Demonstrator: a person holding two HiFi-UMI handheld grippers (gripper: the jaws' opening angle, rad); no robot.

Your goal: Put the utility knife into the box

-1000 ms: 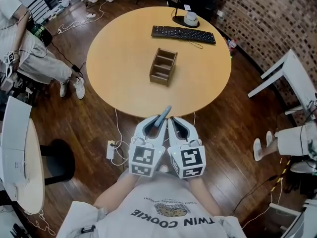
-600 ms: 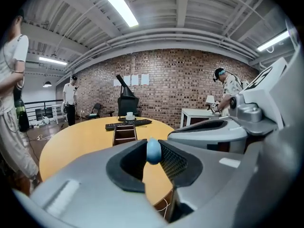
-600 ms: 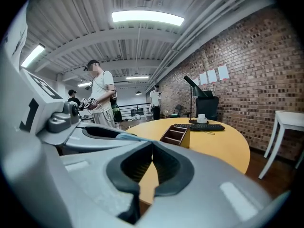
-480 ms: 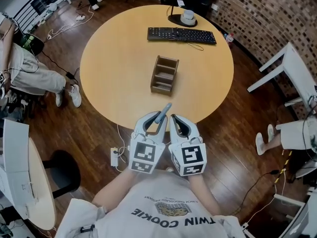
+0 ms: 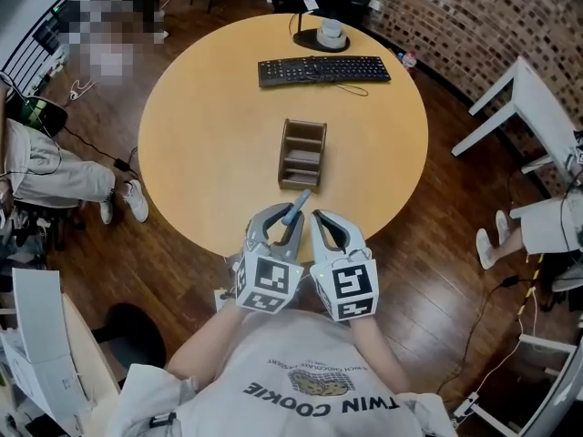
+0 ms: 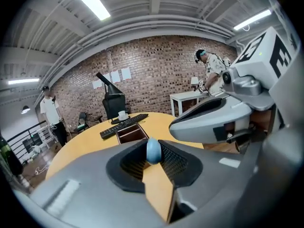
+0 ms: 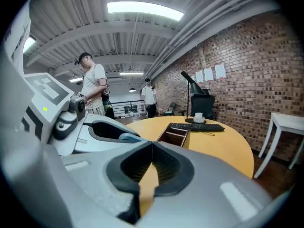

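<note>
A brown wooden box [image 5: 302, 155] with open compartments stands in the middle of the round yellow table [image 5: 200, 135]. My left gripper [image 5: 293, 218] is shut on a blue-grey utility knife [image 5: 297, 205], whose end pokes forward past the fingertips over the table's near edge. In the left gripper view the knife's rounded end [image 6: 153, 150] sits between the pads, with the box [image 6: 130, 133] ahead. My right gripper [image 5: 321, 220] hangs close beside the left one, shut with nothing in it; its jaws [image 7: 152, 146] meet. The box [image 7: 175, 134] lies ahead of it too.
A black keyboard [image 5: 323, 68] and a white mug [image 5: 330, 33] on a black base sit at the table's far side. A white table [image 5: 528, 107] stands to the right. A seated person [image 5: 46, 167] is at the left. Cables lie on the wooden floor.
Both grippers, still side by side, have come forward to the table's near edge and closer to the box. The knife stays in the left gripper.
</note>
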